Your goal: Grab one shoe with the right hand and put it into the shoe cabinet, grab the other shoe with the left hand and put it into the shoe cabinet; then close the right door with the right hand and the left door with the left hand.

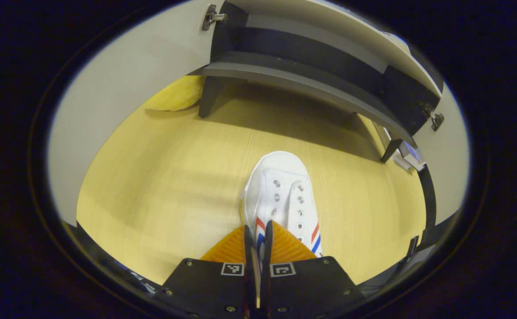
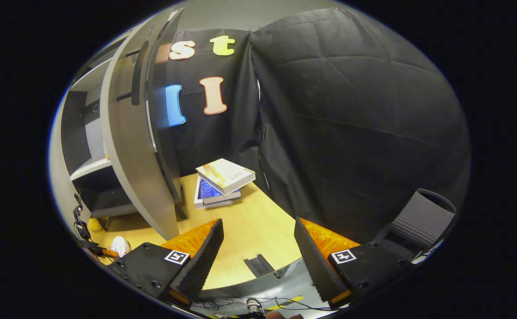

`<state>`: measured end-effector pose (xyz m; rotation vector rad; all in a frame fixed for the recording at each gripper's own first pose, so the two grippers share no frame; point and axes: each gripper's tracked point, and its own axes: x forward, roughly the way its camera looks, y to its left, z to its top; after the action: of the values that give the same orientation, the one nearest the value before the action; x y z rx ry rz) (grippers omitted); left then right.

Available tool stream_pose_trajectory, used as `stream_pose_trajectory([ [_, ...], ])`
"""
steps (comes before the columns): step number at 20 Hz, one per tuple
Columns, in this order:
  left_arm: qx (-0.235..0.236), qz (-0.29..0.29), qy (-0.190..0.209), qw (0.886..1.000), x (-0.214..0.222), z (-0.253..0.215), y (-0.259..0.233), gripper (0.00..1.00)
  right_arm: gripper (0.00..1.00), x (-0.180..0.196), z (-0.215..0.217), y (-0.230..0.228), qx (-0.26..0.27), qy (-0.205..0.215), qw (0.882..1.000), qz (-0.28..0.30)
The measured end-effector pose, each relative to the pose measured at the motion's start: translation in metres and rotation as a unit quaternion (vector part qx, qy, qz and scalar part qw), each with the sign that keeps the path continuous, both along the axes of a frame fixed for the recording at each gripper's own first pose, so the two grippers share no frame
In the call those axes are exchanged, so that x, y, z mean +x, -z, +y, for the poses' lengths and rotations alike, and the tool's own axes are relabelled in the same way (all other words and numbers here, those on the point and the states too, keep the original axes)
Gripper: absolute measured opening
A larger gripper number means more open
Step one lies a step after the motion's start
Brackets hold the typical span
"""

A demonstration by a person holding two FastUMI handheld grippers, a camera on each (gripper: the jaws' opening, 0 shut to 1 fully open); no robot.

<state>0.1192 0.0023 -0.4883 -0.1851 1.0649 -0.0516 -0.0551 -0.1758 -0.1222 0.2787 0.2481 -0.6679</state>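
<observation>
Before the open shoe cabinet (image 1: pixel 311 84), white shoe (image 1: pixel 280 195).

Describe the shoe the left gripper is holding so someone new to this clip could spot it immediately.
Start at the grey shoe cabinet, which stands on short legs with both doors swung open. On the yellow wooden table in front of it lies a white lace-up sneaker, toe towards the cabinet, with the left gripper shut on its side. Red and blue stripes on its sides set it apart.

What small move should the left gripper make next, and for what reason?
Probably lift the white shoe and carry it forward to the cabinet shelf. The left gripper appears shut on the shoe's side wall, the shoe rests on the wooden floor, and the left door stands open.
</observation>
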Motion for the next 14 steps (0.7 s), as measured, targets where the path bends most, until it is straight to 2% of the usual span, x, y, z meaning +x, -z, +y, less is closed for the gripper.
stream_pose_trajectory([
  [2,0.001,-0.011,-0.003,1.0,0.007,0.001,-0.004,0.06,1.0,0.009,-0.008,0.0,0.006,-0.002,1.0,-0.015],
  [3,0.003,-0.016,0.011,1.0,0.008,0.001,-0.005,0.03,1.0,0.013,-0.012,0.002,0.009,-0.006,1.0,-0.019],
  [6,0.023,-0.03,0.032,0.999,0.01,0.002,-0.004,0.05,0.98,0.023,-0.028,0.01,-0.01,-0.014,1.0,-0.025],
  [8,0.018,-0.039,0.014,0.999,0.009,0.002,-0.009,0.06,0.98,0.035,-0.034,0.026,-0.014,-0.023,1.0,-0.014],
  [10,-0.012,-0.05,-0.003,0.999,0.014,0.005,-0.021,0.05,0.99,0.044,-0.027,0.032,0.008,-0.037,0.999,-0.009],
  [12,-0.026,-0.086,-0.012,0.996,0.033,0.013,-0.043,0.05,0.99,0.058,-0.026,0.025,0.01,-0.048,0.998,-0.024],
  [14,-0.019,-0.13,-0.008,0.991,0.048,0.024,-0.077,0.05,0.99,0.068,-0.025,0.024,-0.004,-0.064,0.998,-0.019],
])
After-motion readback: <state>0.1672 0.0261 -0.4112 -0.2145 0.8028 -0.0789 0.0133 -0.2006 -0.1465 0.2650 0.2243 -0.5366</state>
